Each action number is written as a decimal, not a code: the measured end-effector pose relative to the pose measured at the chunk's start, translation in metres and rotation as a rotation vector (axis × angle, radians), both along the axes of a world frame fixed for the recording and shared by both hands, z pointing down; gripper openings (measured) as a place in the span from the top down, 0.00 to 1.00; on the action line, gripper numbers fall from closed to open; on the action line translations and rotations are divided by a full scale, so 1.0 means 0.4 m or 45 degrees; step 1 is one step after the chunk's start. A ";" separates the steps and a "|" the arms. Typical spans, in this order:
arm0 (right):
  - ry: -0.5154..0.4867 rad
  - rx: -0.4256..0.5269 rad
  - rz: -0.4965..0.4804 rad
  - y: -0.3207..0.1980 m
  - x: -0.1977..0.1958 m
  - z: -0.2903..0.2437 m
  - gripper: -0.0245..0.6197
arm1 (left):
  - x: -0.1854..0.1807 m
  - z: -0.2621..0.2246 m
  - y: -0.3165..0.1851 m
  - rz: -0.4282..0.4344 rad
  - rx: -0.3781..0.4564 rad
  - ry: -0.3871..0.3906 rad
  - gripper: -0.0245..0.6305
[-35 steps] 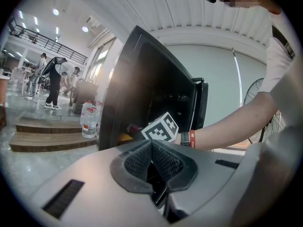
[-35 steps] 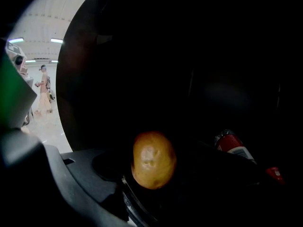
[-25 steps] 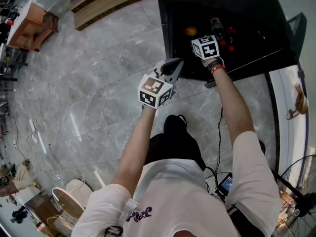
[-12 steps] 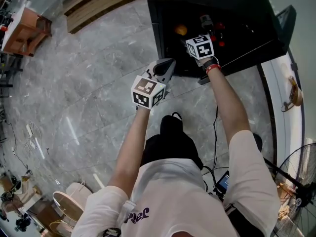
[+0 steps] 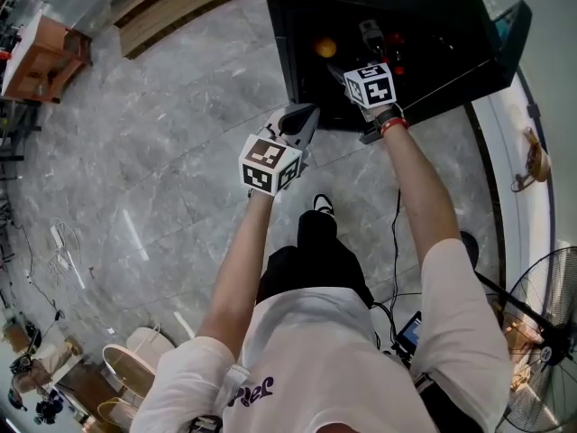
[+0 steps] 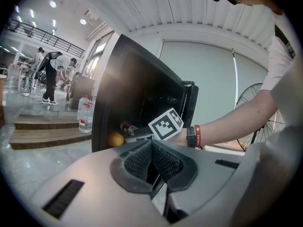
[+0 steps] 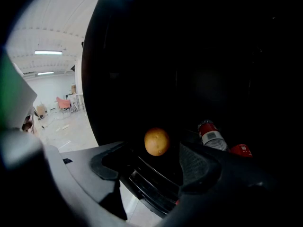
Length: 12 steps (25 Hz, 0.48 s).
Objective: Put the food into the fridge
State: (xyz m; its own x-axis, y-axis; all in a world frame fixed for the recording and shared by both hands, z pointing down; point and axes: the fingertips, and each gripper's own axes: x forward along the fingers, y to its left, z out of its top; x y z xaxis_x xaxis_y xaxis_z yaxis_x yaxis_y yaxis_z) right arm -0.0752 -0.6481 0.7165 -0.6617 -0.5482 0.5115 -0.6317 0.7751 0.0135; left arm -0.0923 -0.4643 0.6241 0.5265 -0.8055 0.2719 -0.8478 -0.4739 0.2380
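A black fridge [image 5: 451, 25] stands open in front of me. An orange [image 5: 325, 48] lies on its shelf, with a red-topped can [image 7: 210, 134] and another red item [image 7: 241, 150] to the right of it. My right gripper [image 5: 347, 69] hovers at the fridge's opening, and its jaws are closing slightly with nothing held. In the right gripper view the orange [image 7: 156, 142] shows beyond the gap of the right gripper [image 7: 154, 162], untouched by the pads. My left gripper [image 5: 305, 115] hangs shut and empty just outside the fridge. The left gripper [image 6: 151, 145] looks at the orange [image 6: 115, 139].
The fridge door [image 6: 191, 103] stands open at the right. A water bottle [image 6: 85, 119] and wooden steps [image 6: 42, 131] lie left of the fridge. A floor fan [image 5: 541, 368] stands at the right behind me. People [image 6: 52, 74] stand far off.
My right gripper has drawn back a little from the orange toward the front of the fridge. The left gripper has stayed beside the fridge's front edge.
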 end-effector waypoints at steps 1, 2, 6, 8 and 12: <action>0.003 -0.008 0.002 0.007 0.005 -0.002 0.42 | -0.001 -0.003 0.004 -0.002 -0.006 0.001 0.94; 0.007 -0.016 0.005 0.016 0.011 -0.004 0.42 | -0.001 -0.007 0.009 -0.004 -0.012 0.002 0.93; 0.019 -0.065 0.015 0.051 0.034 -0.012 0.41 | 0.006 -0.021 0.034 -0.001 -0.035 0.000 0.93; 0.025 -0.083 0.023 0.067 0.047 -0.020 0.41 | 0.008 -0.028 0.046 -0.001 -0.048 -0.001 0.93; 0.046 -0.108 0.032 0.102 0.072 -0.040 0.44 | 0.009 -0.042 0.075 -0.009 -0.076 0.000 0.93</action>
State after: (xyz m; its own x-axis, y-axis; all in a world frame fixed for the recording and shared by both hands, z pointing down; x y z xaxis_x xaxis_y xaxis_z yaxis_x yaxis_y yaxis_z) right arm -0.0464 -0.6073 0.7006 -0.6287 -0.5181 0.5800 -0.6513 0.7583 -0.0286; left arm -0.0886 -0.4343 0.6073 0.5209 -0.7916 0.3193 -0.8510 -0.4528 0.2658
